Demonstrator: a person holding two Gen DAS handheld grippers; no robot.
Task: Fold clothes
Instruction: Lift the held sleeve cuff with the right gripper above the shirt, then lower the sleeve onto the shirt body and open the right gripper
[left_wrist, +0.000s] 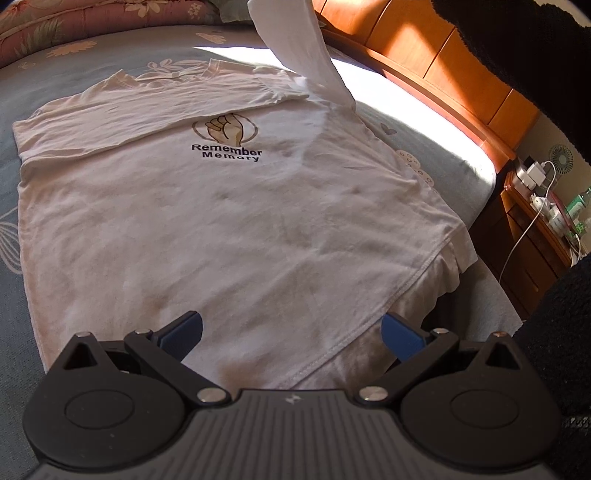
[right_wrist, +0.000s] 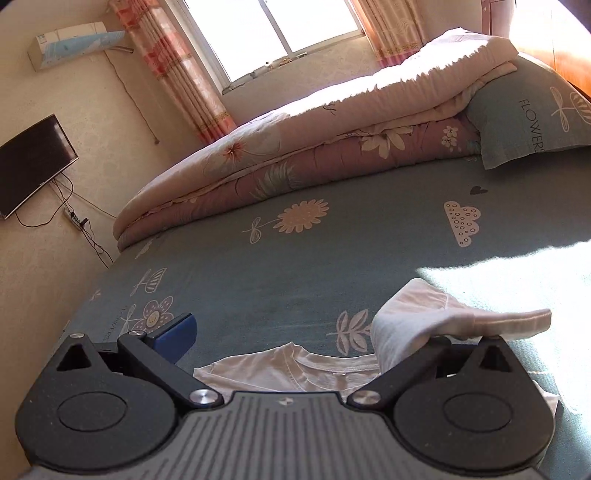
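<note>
The white T-shirt (left_wrist: 207, 206) lies flat on the bed (left_wrist: 391, 147), print side up, with one sleeve (left_wrist: 295, 44) lifted into the air. The left gripper (left_wrist: 291, 332) hovers over the hem with its jaws wide apart and empty. The right gripper (right_wrist: 295, 332) is also spread wide; the sleeve (right_wrist: 424, 325) only drapes over one finger. The cloth looks light, soft and limp, so it will sag; I think the hem corners and shoulder seams are the best places to pinch.
</note>
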